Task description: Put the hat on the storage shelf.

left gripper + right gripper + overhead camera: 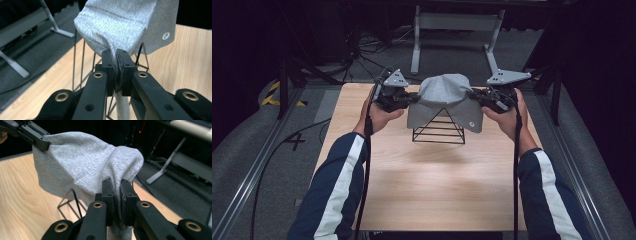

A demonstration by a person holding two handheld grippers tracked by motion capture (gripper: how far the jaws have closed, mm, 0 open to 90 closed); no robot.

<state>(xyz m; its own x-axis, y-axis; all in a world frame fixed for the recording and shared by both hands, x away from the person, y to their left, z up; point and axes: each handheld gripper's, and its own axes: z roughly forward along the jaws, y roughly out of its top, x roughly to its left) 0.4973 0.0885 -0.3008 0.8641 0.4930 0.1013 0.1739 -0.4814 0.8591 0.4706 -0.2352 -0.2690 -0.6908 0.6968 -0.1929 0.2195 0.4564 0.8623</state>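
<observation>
A grey cloth (446,97) with a small white round label hangs draped over a black wire pyramid stand (439,131) near the far middle of the wooden table (427,185). My left gripper (411,98) is shut on the cloth's left edge, and my right gripper (476,95) is shut on its right edge. In the left gripper view the cloth (125,25) is pinched flat between the black jaws of the left gripper (116,53), with the wire stand (80,65) beneath it. The right gripper view shows the cloth (82,162) bunched between the jaws of the right gripper (116,182), and the left gripper (46,145) holds its far corner.
Beyond the table's far edge stands a grey metal frame (457,30) on dark carpet, with cables (367,47) on the floor. Rails (247,185) run along both sides of the table. The near half of the tabletop is bare wood.
</observation>
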